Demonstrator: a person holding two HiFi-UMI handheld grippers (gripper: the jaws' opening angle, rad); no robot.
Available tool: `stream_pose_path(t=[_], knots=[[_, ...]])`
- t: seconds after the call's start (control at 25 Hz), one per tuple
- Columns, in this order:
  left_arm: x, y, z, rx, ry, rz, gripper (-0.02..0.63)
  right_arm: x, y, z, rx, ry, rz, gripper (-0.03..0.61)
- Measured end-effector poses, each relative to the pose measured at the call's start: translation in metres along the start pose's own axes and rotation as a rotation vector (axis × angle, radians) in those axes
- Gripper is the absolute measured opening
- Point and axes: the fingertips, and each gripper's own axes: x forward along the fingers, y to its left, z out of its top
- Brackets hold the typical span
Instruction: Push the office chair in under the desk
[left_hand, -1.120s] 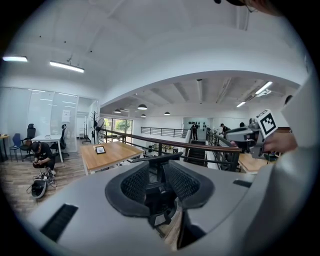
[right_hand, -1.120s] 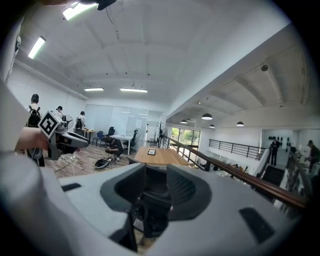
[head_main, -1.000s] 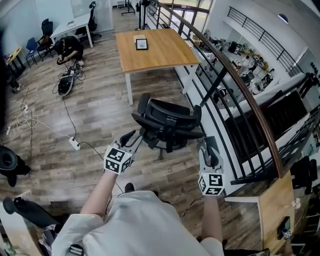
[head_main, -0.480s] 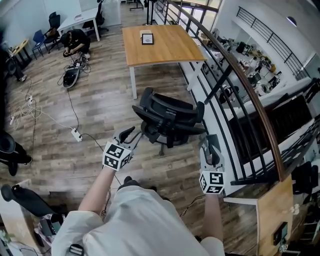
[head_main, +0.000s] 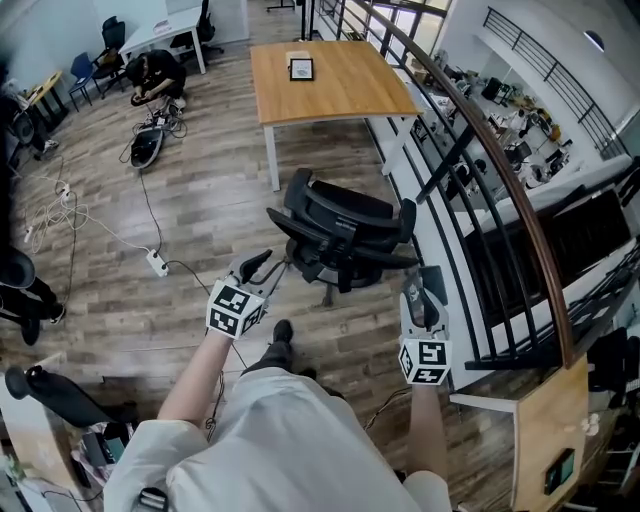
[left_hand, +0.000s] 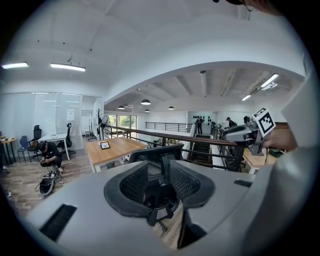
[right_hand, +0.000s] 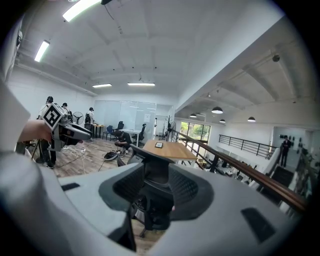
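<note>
L gripper (head_main: 262, 268) & R gripper (head_main: 424, 292) are hovering near office chair (head_main: 340, 232), both w/ jaws spread, pinching nothing; desk (head_main: 335, 90) is standing beyond.

Head cam: worn high, looks steeply down from mid range; office chair (head_main: 340, 235) near centre, worktop (head_main: 330, 85) at 12 o'clock, left claw (head_main: 265, 268) at 9, right claw (head_main: 424, 288) at 4. Left gripper view: rides its claw and faces near-level along the jaws, chair close at centre, right claw (left_hand: 230, 134) at 3 o'clock. Right gripper view: same setup, left claw (right_hand: 85, 133) at 9 o'clock. All three share chair and worktop.
</note>
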Motion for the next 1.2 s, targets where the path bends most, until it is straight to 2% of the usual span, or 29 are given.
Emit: stream_pose_path(t=[0.16,0.44,0.72,0.92,1.2], knots=[[0.017,0.016,0.001,0.006,0.010,-0.007,0.130,0.020,-0.004,-0.001,-0.006,0.024,-0.003,0.140],[0.063,0.045,-0.014,0.086,0.093,-0.047,0.130,0.064,-0.014,-0.017,-0.058,0.118,0.010,0.140],[0.117,0.078,-0.046,0.213,0.212,-0.135,0.141,0.116,-0.005,-0.050,-0.146,0.271,0.101,0.140],[0.148,0.096,-0.072,0.370,0.308,-0.208,0.155,0.144,-0.009,-0.066,-0.208,0.360,0.098,0.140],[0.183,0.111,-0.107,0.686,0.397,-0.327,0.181,0.173,-0.015,-0.103,-0.385,0.526,0.109,0.143]])
